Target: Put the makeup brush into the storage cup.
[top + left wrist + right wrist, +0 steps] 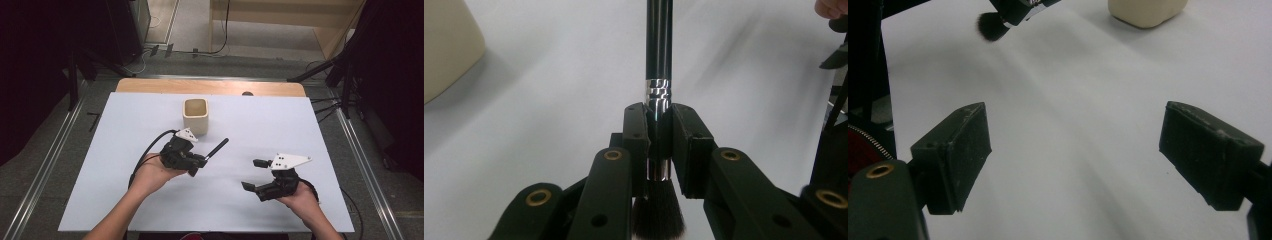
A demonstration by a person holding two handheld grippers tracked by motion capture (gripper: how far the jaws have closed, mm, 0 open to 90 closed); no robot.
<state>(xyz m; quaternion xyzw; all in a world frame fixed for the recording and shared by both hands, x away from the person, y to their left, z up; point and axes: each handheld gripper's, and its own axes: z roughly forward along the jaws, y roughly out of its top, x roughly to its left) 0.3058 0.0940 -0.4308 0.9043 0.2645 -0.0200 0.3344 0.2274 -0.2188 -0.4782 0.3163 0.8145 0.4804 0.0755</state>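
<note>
My left gripper (199,161) is shut on a black makeup brush (216,148) and holds it a little above the white sheet, handle pointing toward the far right. In the left gripper view the pads clamp the brush's silver ferrule (658,95), with the dark bristles (658,212) below the jaws and the black handle running up the frame. A cream square cup (195,115) stands upright just beyond that gripper, also seen as the cup (446,47) at the left edge. My right gripper (254,174) is open over the sheet at the right, nothing between its pads (955,152).
The white sheet (280,125) covers a wooden table whose far edge (210,86) shows. In the right gripper view the cup (1145,11) and the brush bristles (990,26) lie farther off. Metal rails and dark stands flank the table.
</note>
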